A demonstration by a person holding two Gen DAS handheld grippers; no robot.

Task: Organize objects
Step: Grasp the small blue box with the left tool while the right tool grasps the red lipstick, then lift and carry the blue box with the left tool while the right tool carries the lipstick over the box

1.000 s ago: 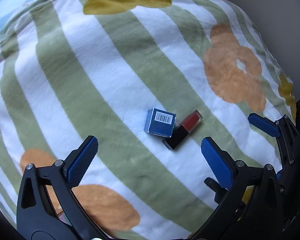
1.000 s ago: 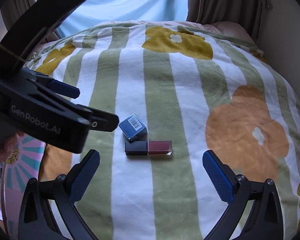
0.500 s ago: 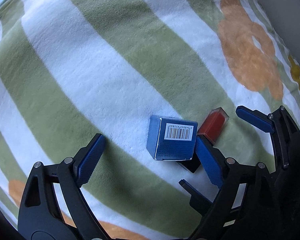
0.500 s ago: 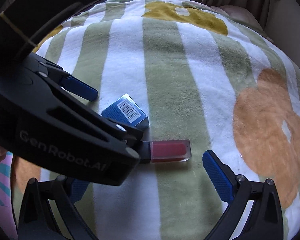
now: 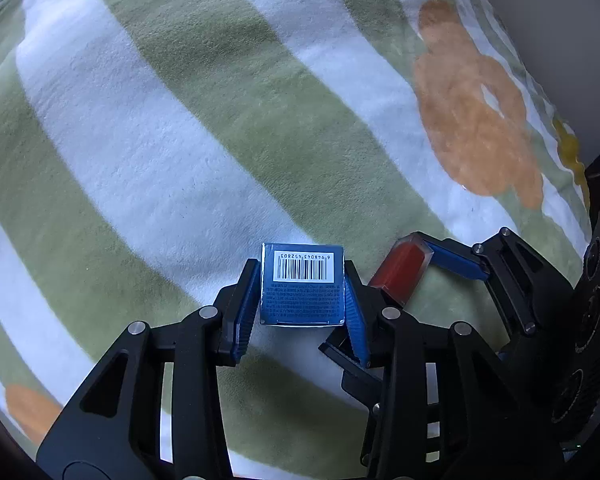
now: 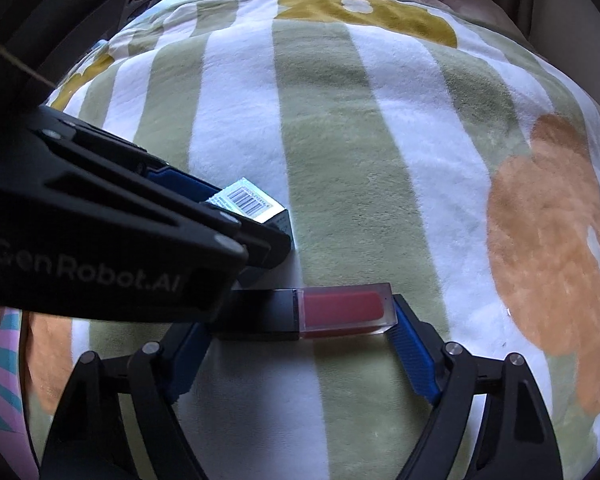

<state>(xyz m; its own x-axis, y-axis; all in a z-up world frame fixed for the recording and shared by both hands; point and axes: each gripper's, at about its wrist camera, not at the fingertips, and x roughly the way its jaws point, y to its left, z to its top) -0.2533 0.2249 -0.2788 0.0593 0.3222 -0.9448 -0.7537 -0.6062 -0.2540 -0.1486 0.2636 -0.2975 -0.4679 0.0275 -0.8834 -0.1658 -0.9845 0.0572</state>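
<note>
Small blue cardboard box (image 5: 302,285) with a barcode label lies on the green-and-white striped fleece blanket (image 5: 204,128), clamped by the left gripper (image 5: 302,300) whose jaws have just been closing. Beside it, the right gripper (image 6: 300,350), also closing, pinches the red lip-gloss tube (image 6: 320,312) with a black cap end to end. Lifting and sorting remain undone.

Can't see the black cap end of the lip gloss tube (image 6: 340,312), tucked behind the left gripper (image 6: 256,216), and box (image 5: 302,285) print too tiny to read.

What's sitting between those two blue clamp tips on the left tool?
A small blue box with a barcode label, pressed between the left gripper pads; the left wrist view shows it.
</note>
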